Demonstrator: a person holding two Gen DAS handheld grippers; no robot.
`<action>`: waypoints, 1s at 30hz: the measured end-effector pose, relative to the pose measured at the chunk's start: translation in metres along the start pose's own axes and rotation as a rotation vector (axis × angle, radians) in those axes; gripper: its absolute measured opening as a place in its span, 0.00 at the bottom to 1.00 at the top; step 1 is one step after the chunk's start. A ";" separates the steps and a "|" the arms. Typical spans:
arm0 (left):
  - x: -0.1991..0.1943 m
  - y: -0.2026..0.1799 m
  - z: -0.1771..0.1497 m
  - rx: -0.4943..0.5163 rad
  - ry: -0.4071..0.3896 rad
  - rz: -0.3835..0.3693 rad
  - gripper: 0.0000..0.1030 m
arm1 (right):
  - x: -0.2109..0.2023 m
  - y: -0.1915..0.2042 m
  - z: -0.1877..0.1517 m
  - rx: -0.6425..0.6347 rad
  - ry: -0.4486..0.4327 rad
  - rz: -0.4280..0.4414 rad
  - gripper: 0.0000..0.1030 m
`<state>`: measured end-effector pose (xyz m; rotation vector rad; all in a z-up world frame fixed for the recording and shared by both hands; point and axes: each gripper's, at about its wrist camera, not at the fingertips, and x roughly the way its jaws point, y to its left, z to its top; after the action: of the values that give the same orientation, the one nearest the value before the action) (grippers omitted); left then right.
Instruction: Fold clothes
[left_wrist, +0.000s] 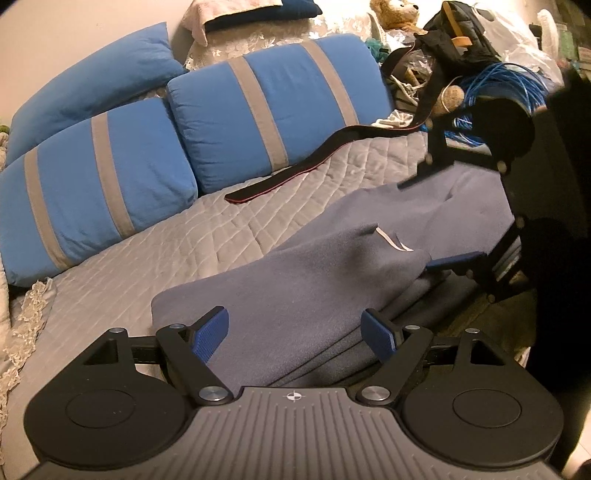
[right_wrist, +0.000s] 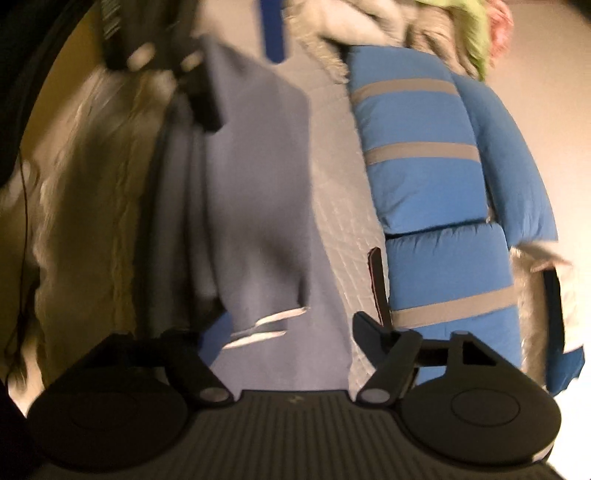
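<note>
Clothes to fold: one blue-grey garment (left_wrist: 332, 266) with a small white logo (left_wrist: 393, 242), lying partly folded on a grey quilted bedspread (left_wrist: 177, 258). Left gripper (left_wrist: 295, 334) hovers just above the garment's near edge, its blue-padded fingers spread wide and empty. Right gripper (right_wrist: 288, 332) sits at the far side of the cloth, fingers apart with fabric draped between them; the view is blurred. Blue striped pillows (left_wrist: 207, 125) line the bed behind, with a black belt (left_wrist: 314, 166) near them.

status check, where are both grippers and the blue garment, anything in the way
Left gripper open, fingers straddling the garment's near end. Right gripper open at the far side. Blue-grey garment part-folded on the quilt. Black belt lies beyond, apart.
</note>
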<state>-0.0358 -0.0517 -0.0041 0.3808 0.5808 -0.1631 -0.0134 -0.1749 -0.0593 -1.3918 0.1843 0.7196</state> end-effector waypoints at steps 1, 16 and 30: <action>0.000 0.000 0.000 -0.002 0.001 0.001 0.76 | 0.001 0.003 0.000 -0.018 0.000 -0.007 0.73; 0.002 0.002 0.000 -0.007 0.008 -0.010 0.76 | -0.019 0.026 0.002 -0.111 -0.008 0.011 0.02; 0.004 0.003 0.001 -0.007 0.012 -0.014 0.76 | -0.025 0.039 -0.001 -0.117 0.005 0.079 0.01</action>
<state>-0.0316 -0.0499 -0.0048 0.3716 0.5958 -0.1720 -0.0548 -0.1842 -0.0785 -1.5045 0.2047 0.8032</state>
